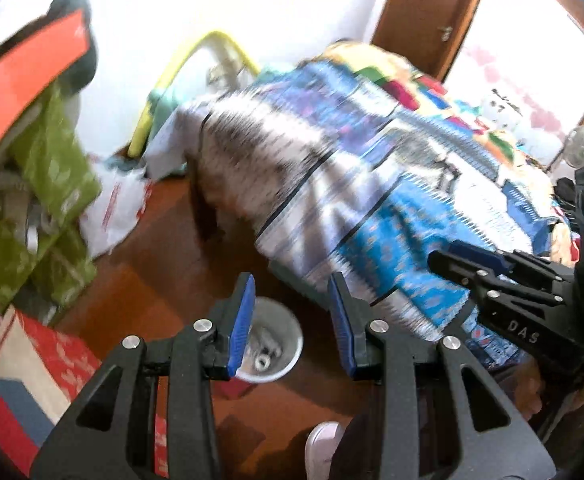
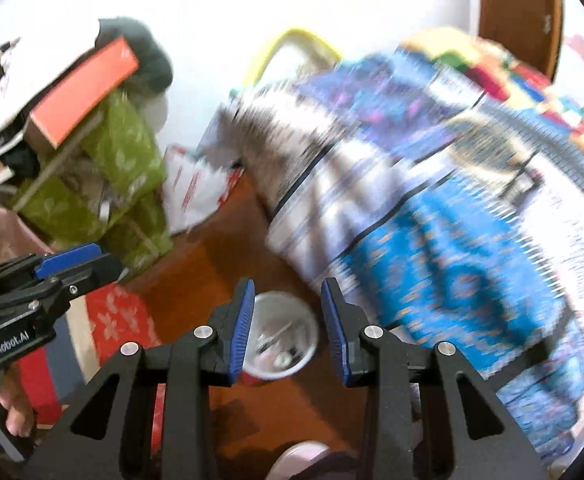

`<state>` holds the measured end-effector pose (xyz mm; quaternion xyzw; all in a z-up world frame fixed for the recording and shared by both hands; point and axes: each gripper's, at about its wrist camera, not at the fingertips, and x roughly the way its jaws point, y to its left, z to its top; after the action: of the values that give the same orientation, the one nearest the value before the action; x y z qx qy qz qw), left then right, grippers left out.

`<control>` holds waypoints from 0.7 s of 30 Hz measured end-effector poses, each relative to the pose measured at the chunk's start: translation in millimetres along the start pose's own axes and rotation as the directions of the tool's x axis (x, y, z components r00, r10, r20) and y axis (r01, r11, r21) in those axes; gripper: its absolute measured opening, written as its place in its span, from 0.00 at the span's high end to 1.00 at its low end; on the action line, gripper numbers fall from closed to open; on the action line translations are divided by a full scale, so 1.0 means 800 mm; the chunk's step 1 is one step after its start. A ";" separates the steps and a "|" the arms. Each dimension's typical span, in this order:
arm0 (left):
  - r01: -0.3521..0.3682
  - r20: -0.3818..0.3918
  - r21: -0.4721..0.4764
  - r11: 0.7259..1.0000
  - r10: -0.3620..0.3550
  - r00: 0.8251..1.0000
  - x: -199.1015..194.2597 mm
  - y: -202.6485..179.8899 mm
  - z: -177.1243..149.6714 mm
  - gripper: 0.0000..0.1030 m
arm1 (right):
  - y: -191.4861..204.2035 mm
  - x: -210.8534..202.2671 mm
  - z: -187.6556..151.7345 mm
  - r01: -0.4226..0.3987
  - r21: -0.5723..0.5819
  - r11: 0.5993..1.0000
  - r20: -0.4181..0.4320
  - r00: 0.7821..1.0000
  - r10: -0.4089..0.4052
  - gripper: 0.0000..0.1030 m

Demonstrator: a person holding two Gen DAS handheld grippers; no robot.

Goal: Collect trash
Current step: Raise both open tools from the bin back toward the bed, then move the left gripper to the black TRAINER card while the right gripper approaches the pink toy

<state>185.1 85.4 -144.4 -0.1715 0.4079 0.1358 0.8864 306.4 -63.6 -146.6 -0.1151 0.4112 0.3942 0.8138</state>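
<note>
A small white waste bin (image 1: 296,334) (image 2: 312,334) stands on the wooden floor beside the bed, with a few small scraps inside it. In the left wrist view my left gripper (image 1: 291,282) hovers above the bin, open, and the gap between its blue pads is empty. My right gripper (image 2: 288,286) hangs over the same bin, also open and empty. Each gripper shows in the other's view: the right gripper (image 1: 447,258) at the right edge, the left gripper (image 2: 104,260) at the left edge. Both views are blurred by motion.
A bed with a blue patterned blanket (image 1: 371,180) (image 2: 451,240) fills the right side. Green cloth-covered clutter (image 1: 52,180) topped by an orange box (image 1: 28,80) stands left. A white plastic bag (image 1: 116,208) and a red floral bag (image 1: 52,352) lie on the floor. A person's slipper (image 1: 323,448) is below.
</note>
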 end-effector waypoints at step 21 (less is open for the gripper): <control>0.117 0.247 0.200 0.973 -0.165 0.955 0.026 -0.234 0.141 0.23 | -0.216 -0.182 0.047 0.240 0.126 0.963 0.427 0.863 -0.271 0.14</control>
<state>345.7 -35.3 -55.5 -0.0986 0.2845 0.0554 0.9520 404.3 -238.4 -35.4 -0.0486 0.2111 0.2845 0.9339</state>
